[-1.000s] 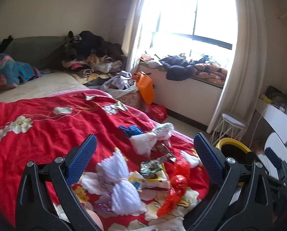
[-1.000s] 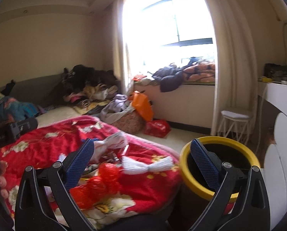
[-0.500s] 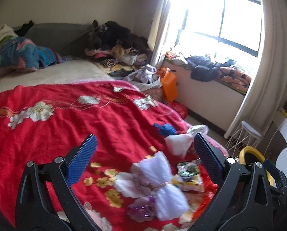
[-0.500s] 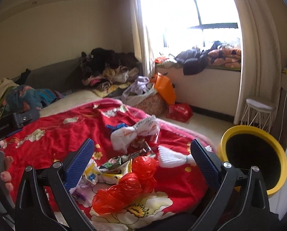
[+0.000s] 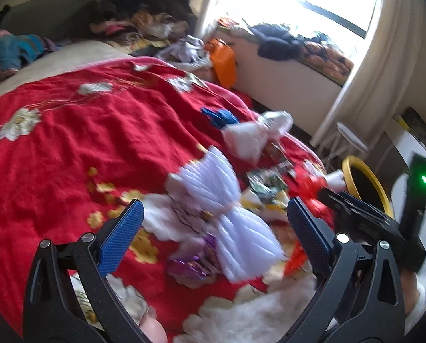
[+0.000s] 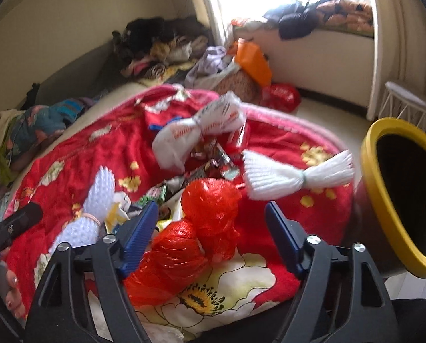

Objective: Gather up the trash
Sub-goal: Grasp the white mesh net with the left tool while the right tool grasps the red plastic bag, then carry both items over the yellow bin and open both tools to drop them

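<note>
Trash lies in a heap on the red flowered blanket [image 5: 98,143]. My left gripper [image 5: 214,238] is open, its blue pads wide apart on either side of a white foam net [image 5: 218,205] tied like a bow, with a purple wrapper [image 5: 190,265] just below it. My right gripper [image 6: 213,235] hovers over a crumpled red plastic bag [image 6: 201,223]. Its jaws are closing with the bag between them, and the right pad still stands off the bag. A second foam net [image 6: 296,175], a knotted white bag [image 6: 195,131] and several snack wrappers [image 6: 213,157] lie beyond.
A yellow-rimmed bin [image 6: 384,200] with a black inside stands just off the bed's right corner. Behind it are a white wire stool [image 6: 404,100], a red bag [image 6: 281,97] on the floor, an orange bag [image 6: 253,60] and piles of clothes by the window.
Both grippers have tipped downward and come closer to the trash heap. The right jaws have narrowed around the red bag. The left jaws stay wide over the foam net.
</note>
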### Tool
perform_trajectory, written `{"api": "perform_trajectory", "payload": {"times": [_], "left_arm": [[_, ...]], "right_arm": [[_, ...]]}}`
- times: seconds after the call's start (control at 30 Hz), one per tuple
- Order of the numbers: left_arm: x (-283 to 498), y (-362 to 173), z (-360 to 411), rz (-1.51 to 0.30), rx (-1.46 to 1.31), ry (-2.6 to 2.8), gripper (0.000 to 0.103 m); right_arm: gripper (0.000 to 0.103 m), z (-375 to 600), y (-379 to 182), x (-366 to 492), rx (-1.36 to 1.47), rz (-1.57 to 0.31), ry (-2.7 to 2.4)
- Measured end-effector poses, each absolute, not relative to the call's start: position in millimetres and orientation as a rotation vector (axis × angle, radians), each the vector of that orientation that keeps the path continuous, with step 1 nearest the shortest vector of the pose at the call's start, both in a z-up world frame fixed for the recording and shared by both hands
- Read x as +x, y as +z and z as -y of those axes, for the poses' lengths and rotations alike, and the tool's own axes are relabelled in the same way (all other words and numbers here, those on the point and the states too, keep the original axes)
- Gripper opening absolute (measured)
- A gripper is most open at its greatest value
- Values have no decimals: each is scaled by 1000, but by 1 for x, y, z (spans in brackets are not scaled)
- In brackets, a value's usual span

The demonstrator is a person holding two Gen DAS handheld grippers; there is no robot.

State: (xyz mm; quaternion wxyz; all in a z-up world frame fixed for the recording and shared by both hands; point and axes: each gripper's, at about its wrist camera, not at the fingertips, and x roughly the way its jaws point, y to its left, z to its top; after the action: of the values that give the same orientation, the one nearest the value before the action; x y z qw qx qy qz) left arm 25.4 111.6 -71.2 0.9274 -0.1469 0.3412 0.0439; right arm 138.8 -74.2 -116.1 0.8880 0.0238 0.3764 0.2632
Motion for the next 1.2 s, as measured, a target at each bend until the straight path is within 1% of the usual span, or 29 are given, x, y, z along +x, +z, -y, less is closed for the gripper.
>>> {"api": "perform_trajectory", "payload": {"times": [0.07,0.2,0.23,0.27,0.3,0.33,0.37,0.43,0.5,0.57,0.67,0.97,1.2], "left_arm": [[28,-75,-104,-721,-282,64,90],[36,-88,-90,-785,-233,31,76],[37,-91,-89,-800,-226,30,70],[38,-94,-88,-814,-223,28,66],[40,-97,-87,-826,-222,29,56],[40,-98,-87,-834,-220,28,49],[41,-100,-87,-840,-217,29,45],[41,-102,-88,-849,-214,31,30],[41,-102,-89,-851,-220,33,25],[38,-98,-91,-829,-222,35,22],[34,-88,-95,-777,-229,38,21],[31,-58,-105,-684,-254,53,21],[36,-41,-89,-653,-233,-2,21]], "right_arm": [[58,72,-122,145,50,-814,572],[47,71,-130,149,77,-834,593],[41,72,-131,150,90,-837,601],[36,72,-132,150,97,-838,603],[34,73,-132,150,104,-836,609],[28,73,-131,148,106,-835,617],[24,74,-131,147,107,-830,623],[20,74,-129,146,111,-824,629],[17,76,-127,145,119,-813,633],[14,78,-123,142,130,-798,641],[12,82,-116,139,148,-768,654],[11,98,-90,135,205,-669,681],[11,114,-67,131,200,-573,639]]}}
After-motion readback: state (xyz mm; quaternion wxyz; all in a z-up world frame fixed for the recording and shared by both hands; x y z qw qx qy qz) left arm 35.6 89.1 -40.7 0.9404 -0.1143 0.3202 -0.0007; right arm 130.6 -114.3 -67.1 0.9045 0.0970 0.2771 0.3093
